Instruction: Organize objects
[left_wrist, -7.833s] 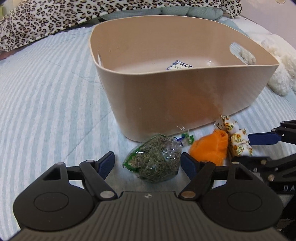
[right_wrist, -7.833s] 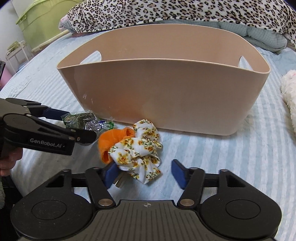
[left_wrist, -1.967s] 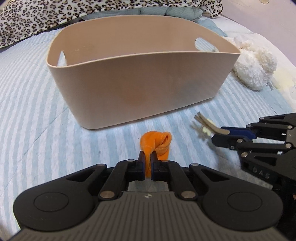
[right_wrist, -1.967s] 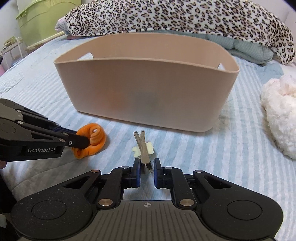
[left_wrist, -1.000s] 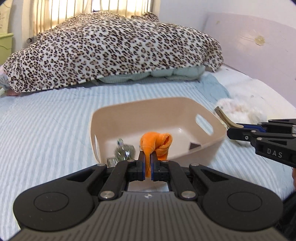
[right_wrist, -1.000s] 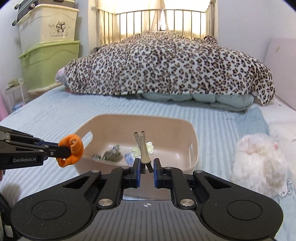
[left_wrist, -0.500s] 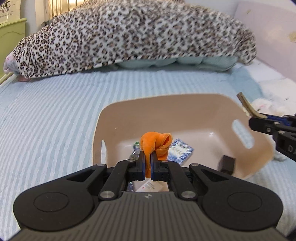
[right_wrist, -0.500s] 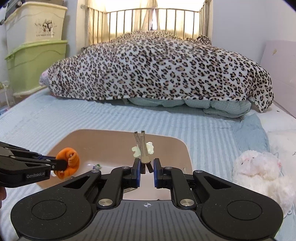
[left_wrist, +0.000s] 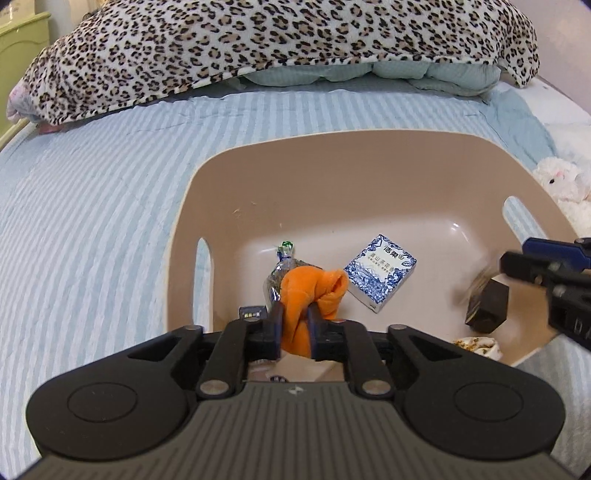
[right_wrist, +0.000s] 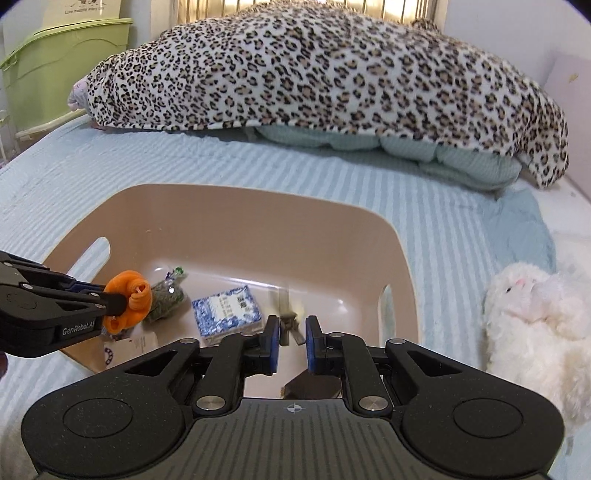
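Note:
A beige basket stands on the striped bed. My left gripper is shut on an orange cloth roll and holds it above the basket's left end. My right gripper has its jaws slightly apart above the basket's right end. A tan hair clip shows blurred between and below its pads, loose from them. In the basket lie a bag of dried herbs, a blue-and-white box and a dark block.
A leopard-print blanket lies across the far side of the bed. A white plush toy sits right of the basket. Green storage bins stand at the far left. A floral cloth lies in the basket's near right corner.
Both grippers have moved lower over the basket. My right gripper's jaws have parted and the hair clip has slipped out of them. My left gripper keeps its hold on the orange roll.

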